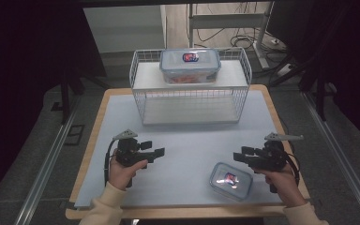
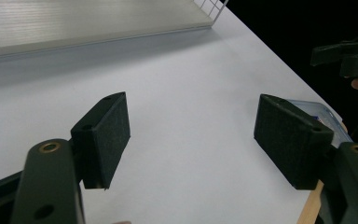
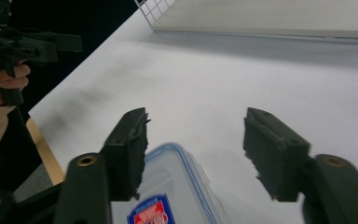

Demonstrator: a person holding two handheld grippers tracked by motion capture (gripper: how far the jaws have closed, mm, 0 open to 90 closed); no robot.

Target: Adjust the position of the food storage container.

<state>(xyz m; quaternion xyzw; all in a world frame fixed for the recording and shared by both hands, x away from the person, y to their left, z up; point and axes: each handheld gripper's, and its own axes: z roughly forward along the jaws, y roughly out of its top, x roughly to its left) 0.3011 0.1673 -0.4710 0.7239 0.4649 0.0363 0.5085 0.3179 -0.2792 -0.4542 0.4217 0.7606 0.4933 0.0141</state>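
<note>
Right tongs (image 3: 193,149) gape wide just above the small lidded food container (image 1: 231,180) near the counter's (image 1: 187,150) front edge; left tongs (image 2: 191,140), also wide, hover well apart from it.

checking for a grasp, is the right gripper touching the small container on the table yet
Apart. In the right gripper view the open fingers of the right gripper hang above the small container, nothing between them. The high view shows that gripper beside the box, a gap between.

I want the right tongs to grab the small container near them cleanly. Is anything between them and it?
Nothing visible is. The right tongs hang open just above the small container, whose lid edge shows between the jaws, with bare table around it.
</note>
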